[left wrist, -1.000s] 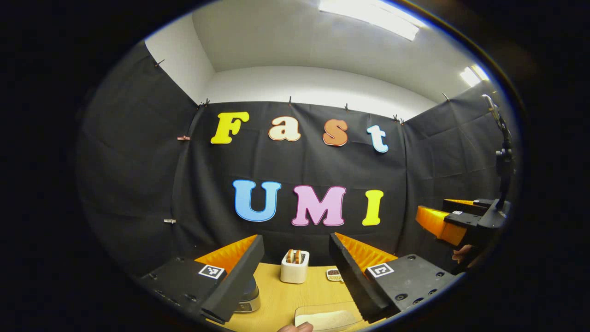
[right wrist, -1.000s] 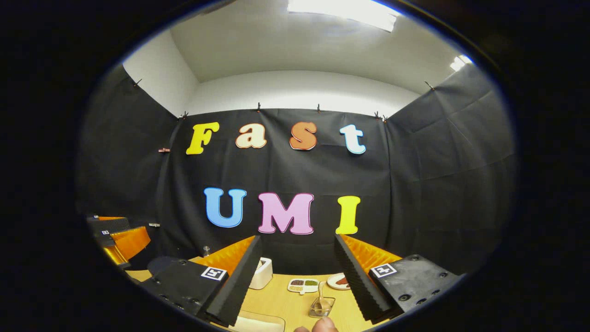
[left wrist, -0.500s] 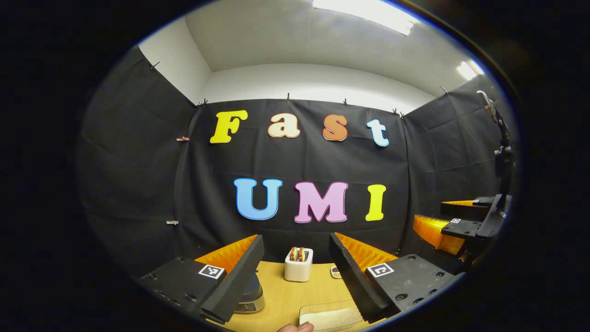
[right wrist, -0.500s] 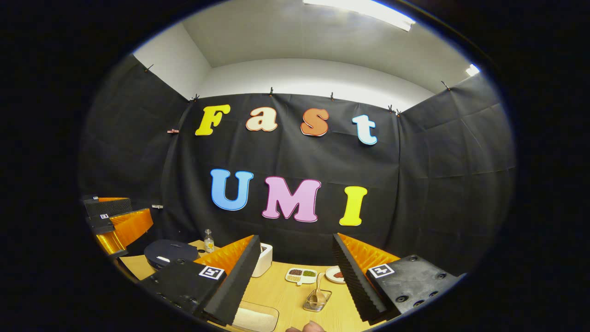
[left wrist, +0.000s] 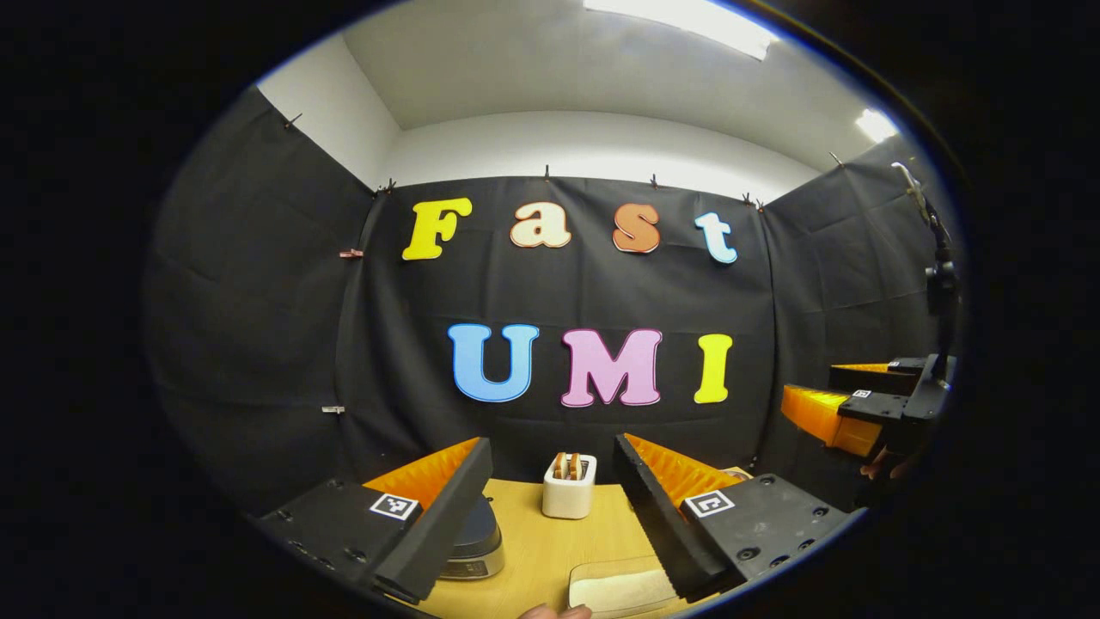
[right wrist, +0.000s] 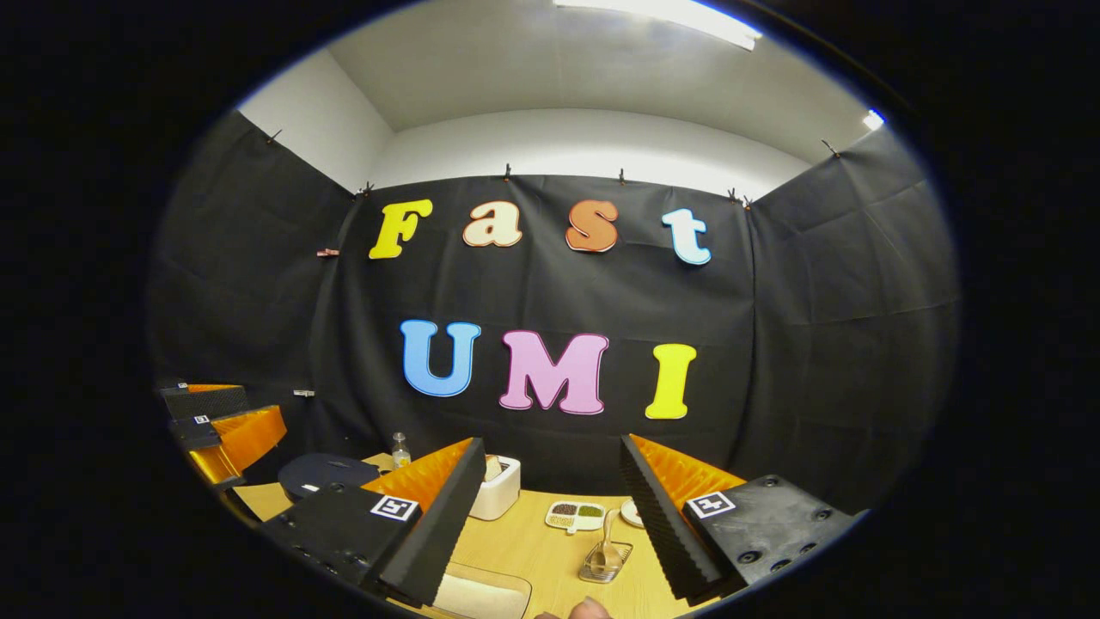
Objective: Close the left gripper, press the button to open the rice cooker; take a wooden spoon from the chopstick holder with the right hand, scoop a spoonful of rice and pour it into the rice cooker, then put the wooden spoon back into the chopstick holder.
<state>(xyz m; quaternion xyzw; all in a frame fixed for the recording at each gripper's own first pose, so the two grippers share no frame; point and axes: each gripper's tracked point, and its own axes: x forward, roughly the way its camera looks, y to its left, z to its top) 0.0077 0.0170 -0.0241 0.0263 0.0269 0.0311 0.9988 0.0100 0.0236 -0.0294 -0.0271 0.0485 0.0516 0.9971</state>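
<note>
In the left gripper view the rice cooker (left wrist: pixel 474 542) sits at the left, a rounded dark lid over a shiny metal base, half hidden behind the left finger (left wrist: pixel 438 516) of the left gripper (left wrist: pixel 550 516); that gripper is released, its ridged fingers spread wide with nothing between them, and a broad strip of bare wooden table (left wrist: pixel 541 559) runs forward through the gap; straight ahead near the table's far edge stands a white toaster (left wrist: pixel 569 488), boxy with rounded corners, two slices in its slots; nearer and right of centre lies a clear rectangular rice tray (left wrist: pixel 620 589) with pale grain in it, its right end hidden behind the other finger; far right, well above the table, the right gripper (left wrist: pixel 838 404) hangs in open air

In the right gripper view the left gripper (right wrist: pixel 219 430) hovers at the far left beyond the table's edge; just right of it the rice cooker (right wrist: pixel 326 473) shows its flat dark lid, down, with a small clear bottle (right wrist: pixel 400 449) behind it; the toaster (right wrist: pixel 497 488) is partly covered by the left finger; the right gripper (right wrist: pixel 550 516) is likewise released and empty; between its fingers lie open tabletop, a small divided dish of beans (right wrist: pixel 574 514), and the wooden spoon (right wrist: pixel 606 540) standing in the wire-mesh chopstick holder (right wrist: pixel 606 563); a round plate (right wrist: pixel 633 512) peeks out beside the right finger; the rice tray (right wrist: pixel 481 593) sits at the near edge, low left
</note>
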